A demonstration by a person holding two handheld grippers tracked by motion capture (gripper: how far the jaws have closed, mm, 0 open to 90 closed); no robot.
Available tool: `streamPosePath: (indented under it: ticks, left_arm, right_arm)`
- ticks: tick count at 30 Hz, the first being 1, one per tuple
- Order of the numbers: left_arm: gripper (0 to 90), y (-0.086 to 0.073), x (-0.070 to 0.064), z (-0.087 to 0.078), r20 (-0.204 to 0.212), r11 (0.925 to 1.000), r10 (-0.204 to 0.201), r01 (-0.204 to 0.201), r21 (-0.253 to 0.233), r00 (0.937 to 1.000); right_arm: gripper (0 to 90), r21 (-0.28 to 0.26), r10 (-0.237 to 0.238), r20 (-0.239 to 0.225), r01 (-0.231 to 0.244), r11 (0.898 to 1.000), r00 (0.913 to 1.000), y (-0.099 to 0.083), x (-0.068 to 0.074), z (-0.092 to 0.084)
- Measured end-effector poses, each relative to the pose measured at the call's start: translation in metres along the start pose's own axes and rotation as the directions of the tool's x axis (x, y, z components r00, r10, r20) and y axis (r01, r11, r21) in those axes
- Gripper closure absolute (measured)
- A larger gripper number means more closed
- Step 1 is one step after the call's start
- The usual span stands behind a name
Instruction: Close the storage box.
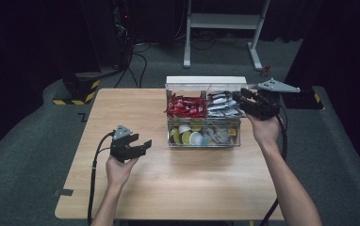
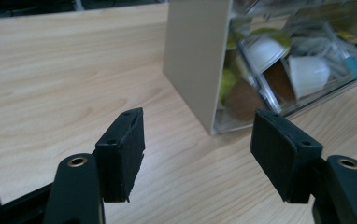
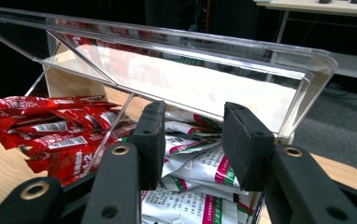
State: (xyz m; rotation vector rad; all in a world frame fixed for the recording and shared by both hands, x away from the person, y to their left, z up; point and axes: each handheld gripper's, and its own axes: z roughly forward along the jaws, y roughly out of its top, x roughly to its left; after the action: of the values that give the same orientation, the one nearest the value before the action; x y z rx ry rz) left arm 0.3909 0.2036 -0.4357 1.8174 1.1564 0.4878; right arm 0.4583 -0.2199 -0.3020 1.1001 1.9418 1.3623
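A clear acrylic box (image 1: 204, 141) stands on the wooden table (image 1: 168, 183) with its lid (image 1: 206, 80) tipped up. Red packets (image 1: 185, 106) fill its back left bay, white packets (image 1: 223, 106) the back right, and capsules (image 1: 192, 136) the front. My right gripper (image 1: 240, 98) hovers at the box's right rear; in the right gripper view it (image 3: 193, 121) is open just above the white packets (image 3: 195, 163), beside the red packets (image 3: 50, 126) and under the lid (image 3: 190, 79), with nothing clamped. My left gripper (image 1: 143, 147) is open and empty left of the box, facing its beige side wall (image 2: 195, 60) and capsules (image 2: 279, 65); its jaws (image 2: 197, 126) stand wide.
Behind the table stands a white desk frame (image 1: 223, 21) on grey carpet. A black-and-yellow striped base (image 1: 77, 92) and loose cables (image 1: 138, 66) lie at the back left. Bare wood spreads in front of and left of the box.
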Motion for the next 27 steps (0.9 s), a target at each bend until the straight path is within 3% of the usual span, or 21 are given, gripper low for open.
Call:
streamPosePath:
  ticks: [11,17,21,27]
  left_arm:
    - [38.7,0.037,-0.025,-0.006,0.038,0.9961,0.077,-0.075,-0.045,0.9963]
    - [39.6,0.06,-0.035,-0.013,0.064,0.9911,0.094,-0.087,-0.101,0.9936]
    - [40.4,0.07,-0.039,-0.017,0.071,0.989,0.105,-0.097,-0.112,0.9919]
    - [41.1,0.091,-0.041,-0.017,0.095,0.9903,0.092,-0.081,-0.113,0.9913]
  right_arm:
    - [58.8,0.003,-0.002,0.0,0.002,1.0,1.0,0.0,0.0,0.0]
    - [58.8,0.005,0.0,-0.001,0.0,1.0,1.0,0.001,0.0,0.0]
    - [58.8,0.012,-0.011,0.008,0.011,1.0,0.9999,0.001,0.001,0.0]
    - [58.8,0.012,-0.009,0.006,0.009,1.0,0.9999,0.002,0.001,0.0]
